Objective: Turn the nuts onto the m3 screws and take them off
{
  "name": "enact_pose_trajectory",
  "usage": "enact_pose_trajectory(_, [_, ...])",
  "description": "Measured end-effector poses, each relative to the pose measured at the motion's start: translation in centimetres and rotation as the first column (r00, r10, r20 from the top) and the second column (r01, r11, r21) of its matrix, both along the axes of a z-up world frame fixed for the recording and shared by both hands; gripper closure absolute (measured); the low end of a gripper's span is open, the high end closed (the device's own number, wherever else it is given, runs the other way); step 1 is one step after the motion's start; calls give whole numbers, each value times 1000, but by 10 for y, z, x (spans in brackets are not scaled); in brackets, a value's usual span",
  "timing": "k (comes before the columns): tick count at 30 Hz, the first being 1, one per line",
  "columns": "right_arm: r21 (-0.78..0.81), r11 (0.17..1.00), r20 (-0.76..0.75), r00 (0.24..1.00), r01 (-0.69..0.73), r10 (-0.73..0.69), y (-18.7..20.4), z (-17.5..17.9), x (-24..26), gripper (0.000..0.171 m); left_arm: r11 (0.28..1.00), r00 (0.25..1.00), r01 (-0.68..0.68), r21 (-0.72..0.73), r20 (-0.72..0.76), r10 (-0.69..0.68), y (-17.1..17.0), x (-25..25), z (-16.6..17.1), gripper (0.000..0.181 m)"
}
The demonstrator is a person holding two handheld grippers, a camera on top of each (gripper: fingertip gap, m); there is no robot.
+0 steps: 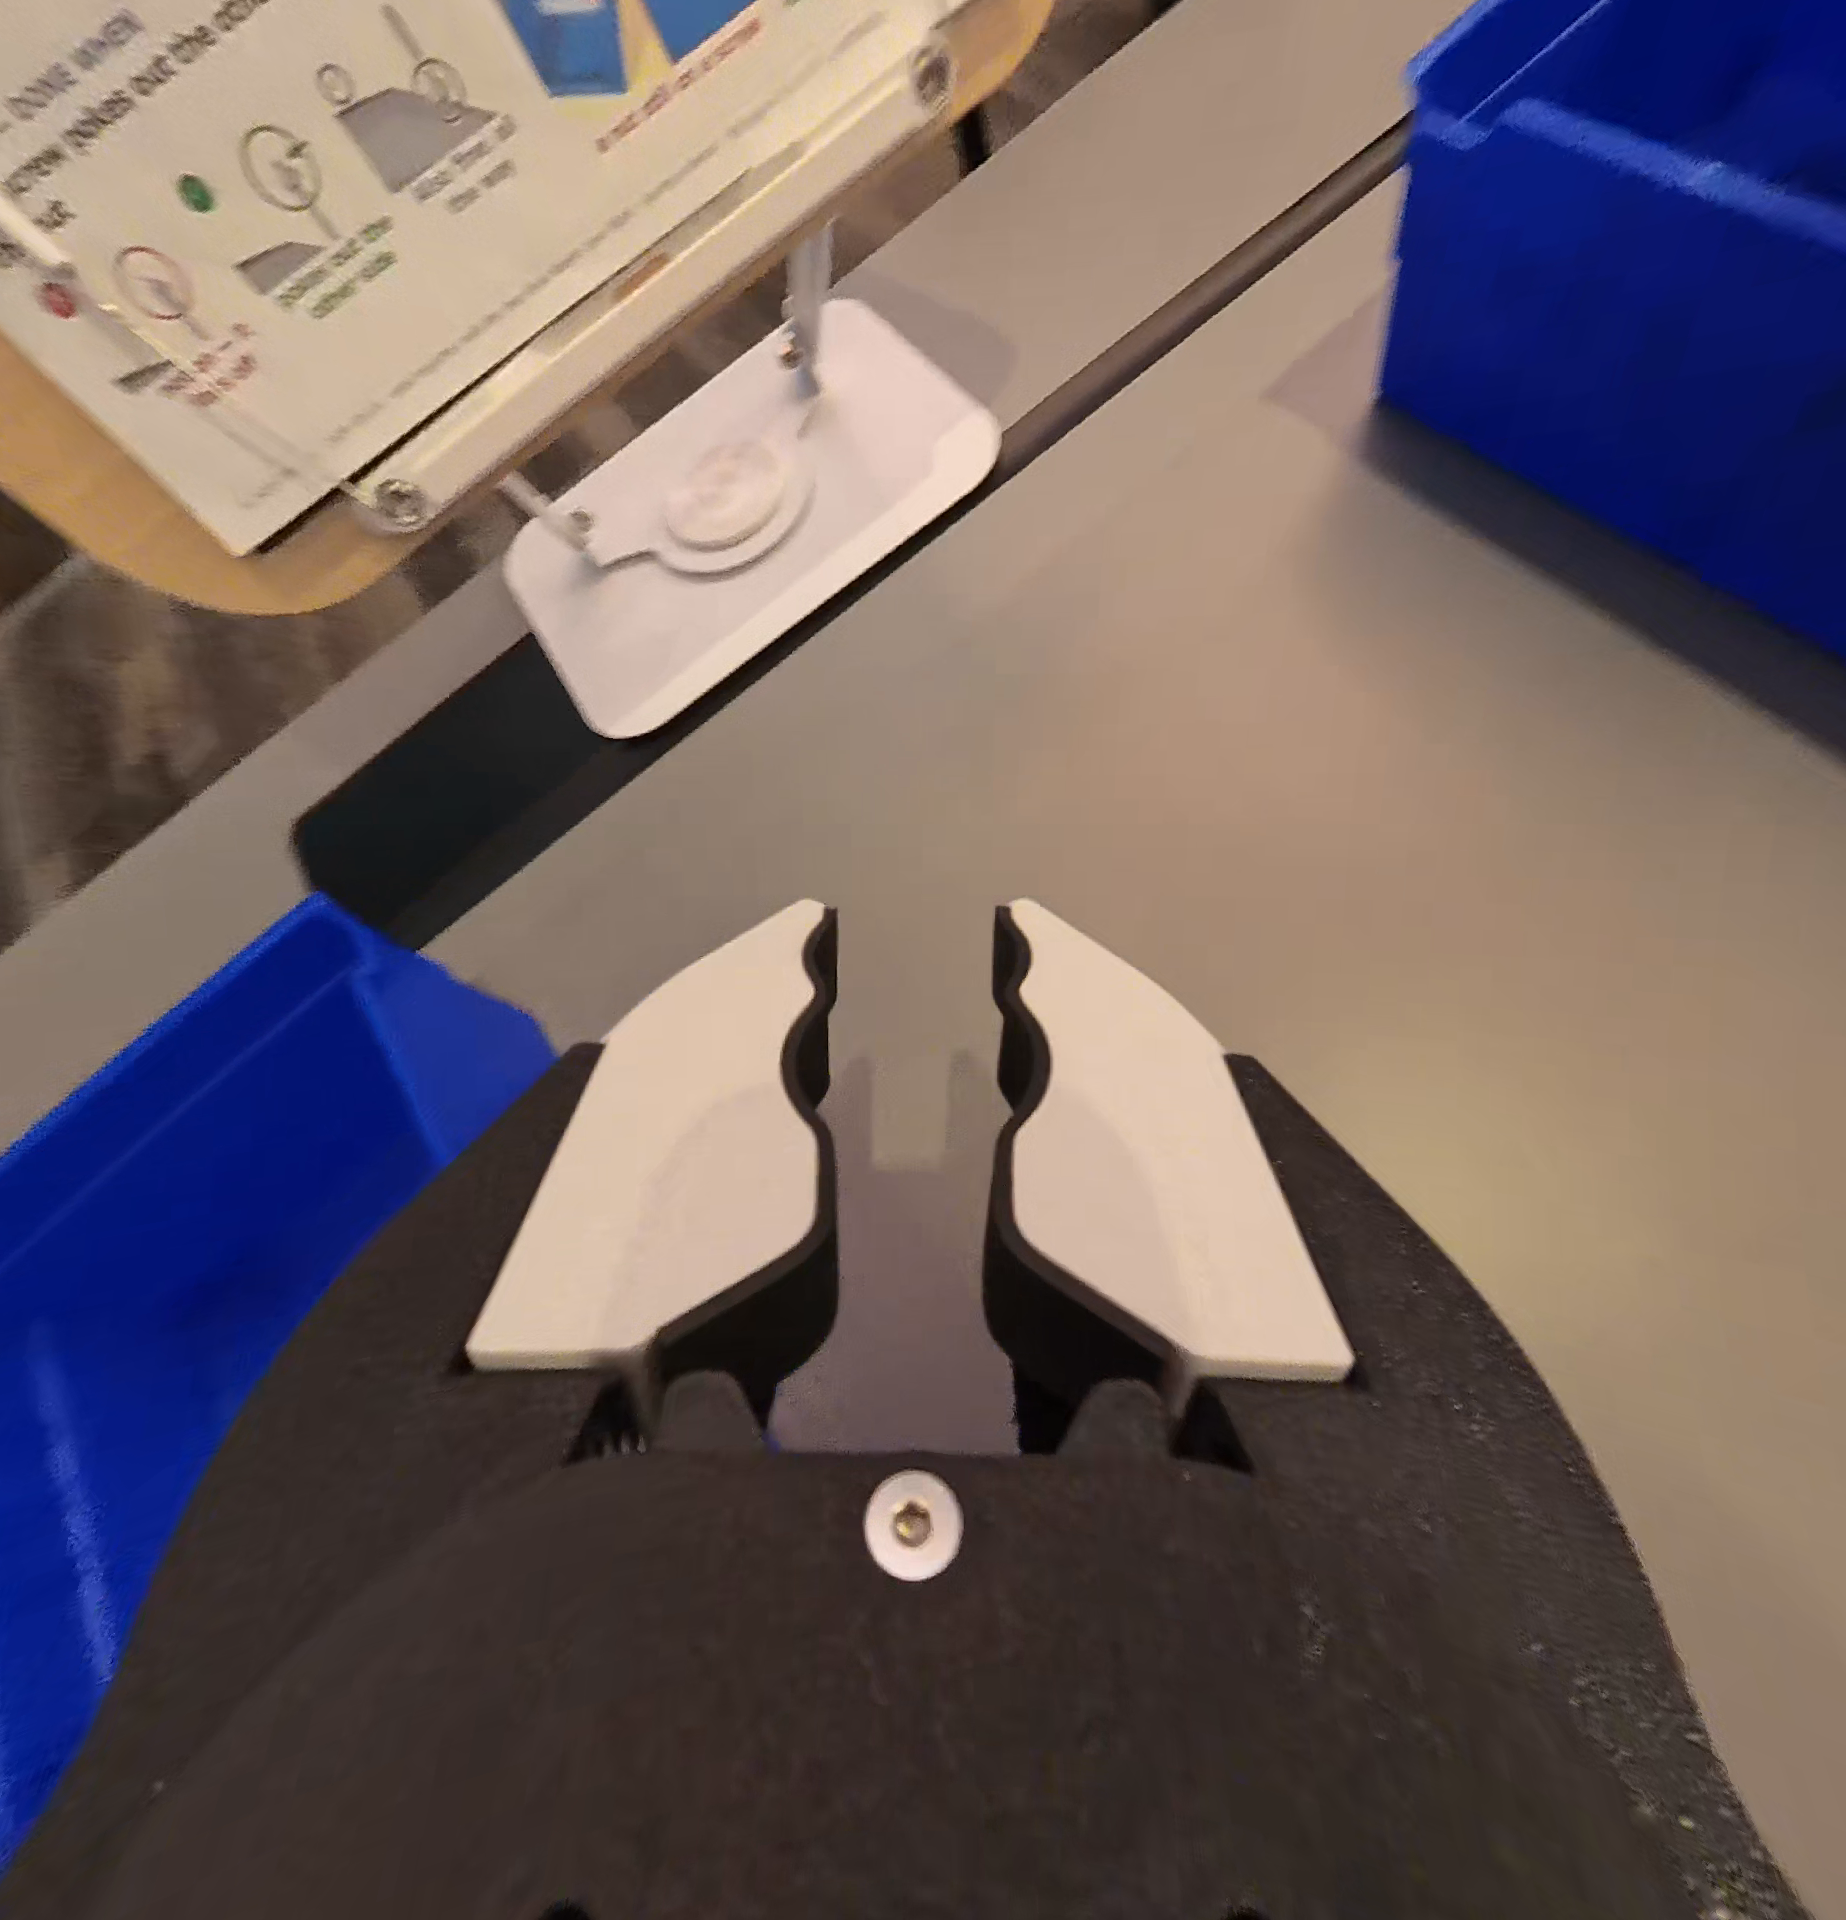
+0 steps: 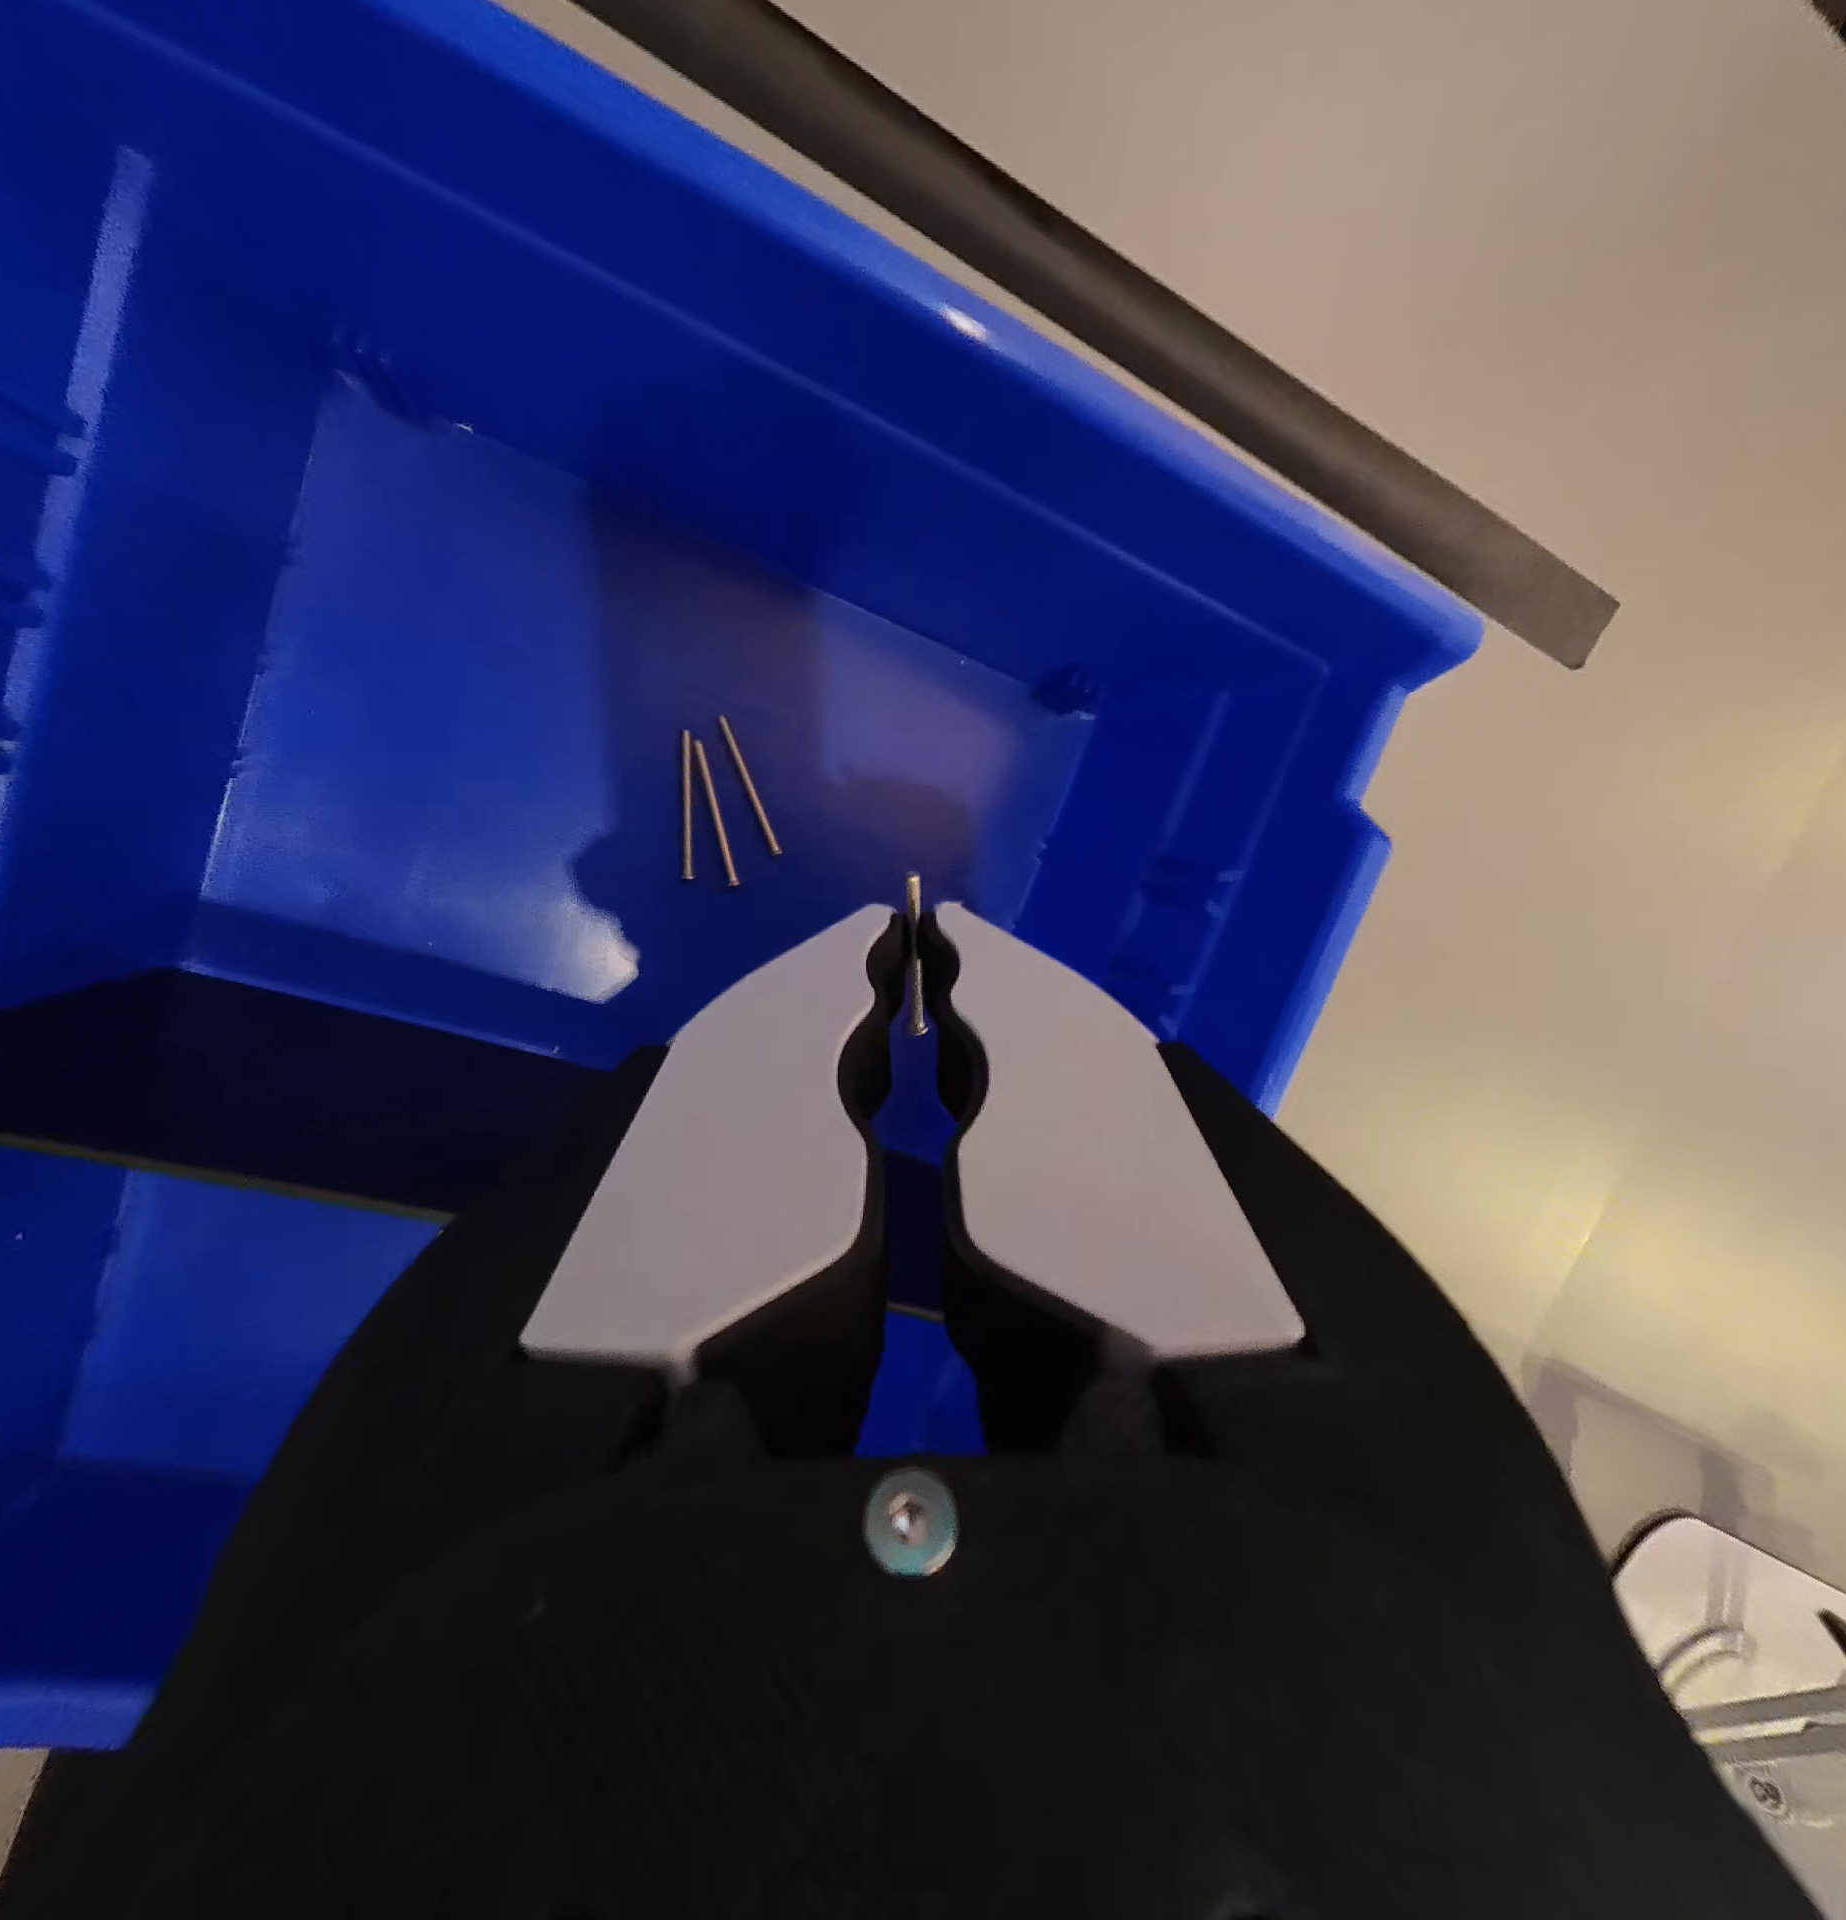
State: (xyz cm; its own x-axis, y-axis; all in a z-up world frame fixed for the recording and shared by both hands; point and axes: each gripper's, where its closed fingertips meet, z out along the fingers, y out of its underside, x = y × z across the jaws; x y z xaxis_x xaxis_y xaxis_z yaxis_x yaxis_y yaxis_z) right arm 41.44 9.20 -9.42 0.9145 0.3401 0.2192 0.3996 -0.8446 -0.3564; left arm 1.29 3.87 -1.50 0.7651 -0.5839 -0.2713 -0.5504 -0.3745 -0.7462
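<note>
In the right wrist view my right gripper [image 2: 913, 914] is shut on a thin metal screw [image 2: 913, 961], held lengthwise between the fingertips over the inside of a blue bin [image 2: 898, 468]. Three more long screws [image 2: 727, 800] lie on the bin's floor, up and left of the tips. In the left wrist view my left gripper [image 1: 914, 914] is open and empty, hovering over the grey table [image 1: 1314, 831]. No nuts show in either view.
In the left wrist view a blue bin [image 1: 1646, 343] stands at the right and another blue bin [image 1: 171, 1195] at the lower left. An instruction card [image 1: 379, 208] on a white stand [image 1: 763, 520] is at the far table edge. A white object [image 2: 1750, 1683] shows at the lower right of the right wrist view. Tip to tip, the grippers are about 40 cm apart.
</note>
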Motion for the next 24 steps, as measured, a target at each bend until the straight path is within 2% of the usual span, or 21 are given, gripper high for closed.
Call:
enact_pose_trajectory(6, [-94,995,-45,998,32,-36,-3,-14,4,167,993,972,115,-10,207,-110,-16,17,29,153])
enact_pose_trajectory(14, [-168,985,-87,996,-26,11,-3,-28,-7,167,991,972,123,54,197,-132,-23,16,48,153])
enact_pose_trajectory(19, [-99,994,-129,991,-50,37,4,-21,-10,157,992,971,111,68,206,-122,-22,10,53,152])
enact_pose_trajectory(24, [79,996,-134,990,-42,52,0,24,2,151,994,970,79,77,223,-94,-20,-7,63,149])
